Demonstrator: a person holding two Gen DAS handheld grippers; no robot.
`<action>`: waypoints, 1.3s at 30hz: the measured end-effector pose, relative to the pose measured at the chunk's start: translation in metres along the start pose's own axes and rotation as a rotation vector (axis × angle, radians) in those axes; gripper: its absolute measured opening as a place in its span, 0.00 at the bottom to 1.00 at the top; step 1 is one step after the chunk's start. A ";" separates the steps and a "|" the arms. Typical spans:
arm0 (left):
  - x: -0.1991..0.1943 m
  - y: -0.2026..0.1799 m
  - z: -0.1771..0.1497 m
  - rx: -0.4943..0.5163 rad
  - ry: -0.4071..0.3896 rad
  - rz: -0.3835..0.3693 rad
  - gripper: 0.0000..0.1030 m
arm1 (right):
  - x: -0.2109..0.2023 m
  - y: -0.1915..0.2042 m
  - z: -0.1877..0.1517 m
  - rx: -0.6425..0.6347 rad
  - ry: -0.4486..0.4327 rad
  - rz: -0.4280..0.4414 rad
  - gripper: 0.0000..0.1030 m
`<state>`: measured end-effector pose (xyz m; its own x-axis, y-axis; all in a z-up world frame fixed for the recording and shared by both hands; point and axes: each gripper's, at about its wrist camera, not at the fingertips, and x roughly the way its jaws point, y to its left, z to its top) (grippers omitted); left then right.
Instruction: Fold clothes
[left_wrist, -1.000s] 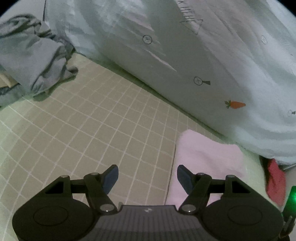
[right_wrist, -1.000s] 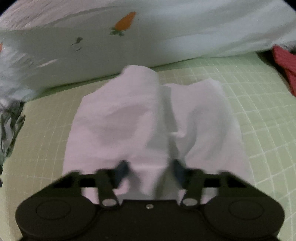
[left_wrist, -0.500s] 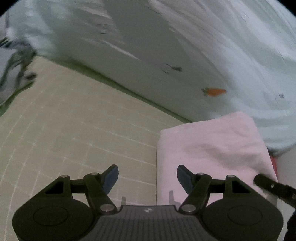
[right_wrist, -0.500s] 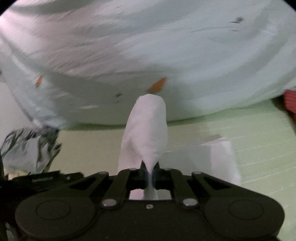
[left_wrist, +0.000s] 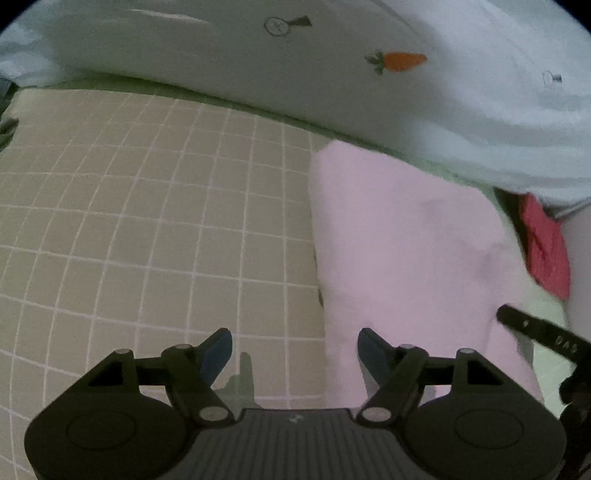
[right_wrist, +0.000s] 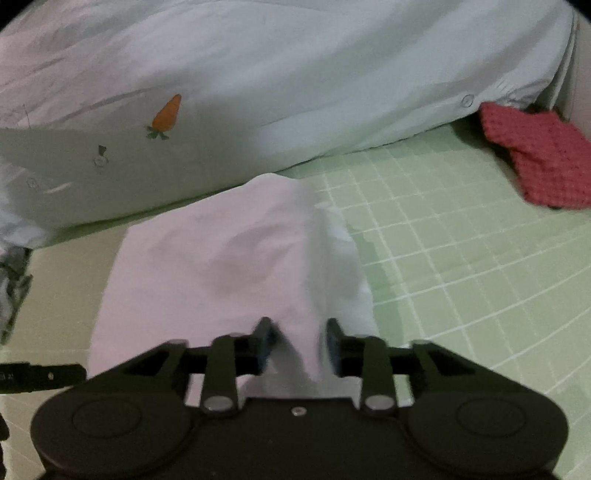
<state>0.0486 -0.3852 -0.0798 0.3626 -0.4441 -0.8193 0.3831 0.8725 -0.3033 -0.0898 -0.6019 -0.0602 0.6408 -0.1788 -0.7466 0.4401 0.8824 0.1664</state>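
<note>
A pale pink folded garment (left_wrist: 406, 258) lies on the checked bed sheet (left_wrist: 147, 221), below a white duvet. My left gripper (left_wrist: 294, 354) is open and empty, hovering over the garment's left edge. In the right wrist view the same garment (right_wrist: 207, 266) lies flat with a raised fold at its right side. My right gripper (right_wrist: 297, 343) is open, its jaws parted on either side of the near end of that fold. The right gripper's finger (left_wrist: 535, 332) shows at the right edge of the left wrist view.
A white duvet with carrot prints (right_wrist: 258, 92) runs along the far side. A red patterned cloth (right_wrist: 535, 158) lies at the far right, also in the left wrist view (left_wrist: 546, 243). A grey crumpled garment (right_wrist: 11, 280) lies at the left edge.
My right gripper, shut on the lifted pink garment half a second ago, has lowered it and opened. The garment now lies flat. The left gripper shifted slightly and stayed open.
</note>
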 end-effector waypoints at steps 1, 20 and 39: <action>0.003 -0.002 -0.002 0.008 0.010 0.002 0.74 | 0.000 -0.001 0.000 -0.005 -0.004 -0.012 0.50; -0.004 -0.017 0.000 0.061 -0.004 -0.112 0.82 | -0.025 -0.044 0.000 0.185 -0.053 0.023 0.24; 0.058 -0.033 -0.021 -0.108 0.135 -0.335 0.74 | 0.037 -0.071 -0.031 0.371 0.189 0.217 0.94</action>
<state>0.0391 -0.4359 -0.1276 0.1146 -0.6843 -0.7202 0.3668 0.7028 -0.6095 -0.1171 -0.6573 -0.1194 0.6321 0.1053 -0.7677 0.5263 0.6689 0.5250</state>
